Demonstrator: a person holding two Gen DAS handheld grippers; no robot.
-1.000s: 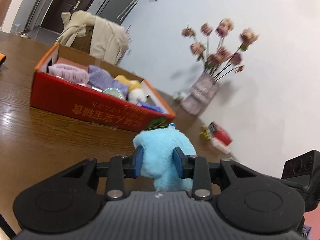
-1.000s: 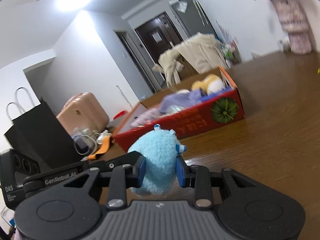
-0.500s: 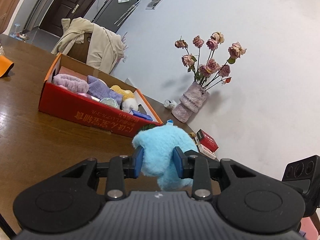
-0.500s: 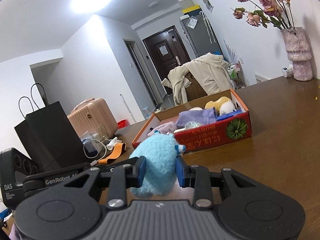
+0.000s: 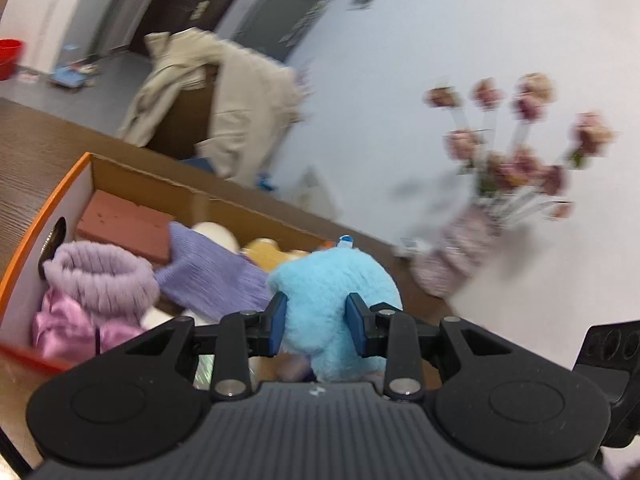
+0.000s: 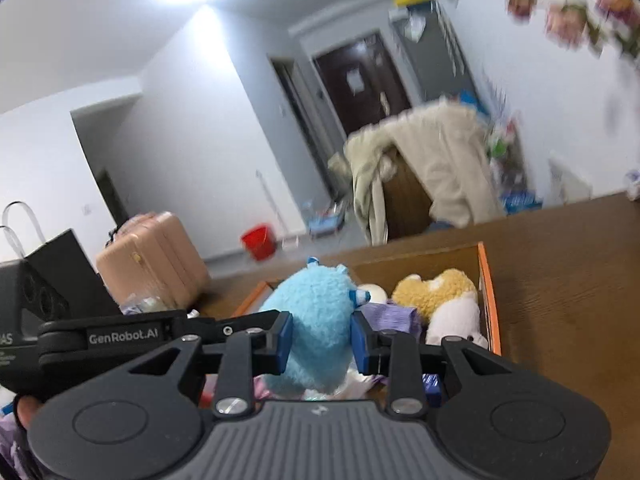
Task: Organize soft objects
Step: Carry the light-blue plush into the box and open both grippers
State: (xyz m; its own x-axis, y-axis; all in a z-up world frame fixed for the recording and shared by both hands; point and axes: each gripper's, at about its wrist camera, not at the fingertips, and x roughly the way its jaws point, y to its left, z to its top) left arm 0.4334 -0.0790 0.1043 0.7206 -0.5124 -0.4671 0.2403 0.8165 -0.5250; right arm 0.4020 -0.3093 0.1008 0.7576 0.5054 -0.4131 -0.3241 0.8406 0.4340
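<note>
Both the left claw [image 5: 316,322] and the right claw [image 6: 320,338] pinch the blue plush [image 5: 328,292], which hides part of the box [image 5: 48,216]; the flowers [image 5: 520,132] are blurred.

Fluffy blue plush [image 5: 332,300]; matt black plastic tongs [image 5: 316,326] with steel screws. Raw cardboard box [image 5: 132,178], glossy orange rim. Fuzzy lilac knit [image 5: 100,276], shiny satin [image 5: 64,324]. Dark wood-grain worktop [image 6: 568,280].

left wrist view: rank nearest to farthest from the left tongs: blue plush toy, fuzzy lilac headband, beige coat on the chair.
1. Fluffy light-blue plush toy, clamped between the left tongs.
2. Fuzzy lilac headband, left of the tongs, inside the orange-rimmed cardboard box.
3. Beige coat draped over a chair, beyond the box's far wall.
</note>
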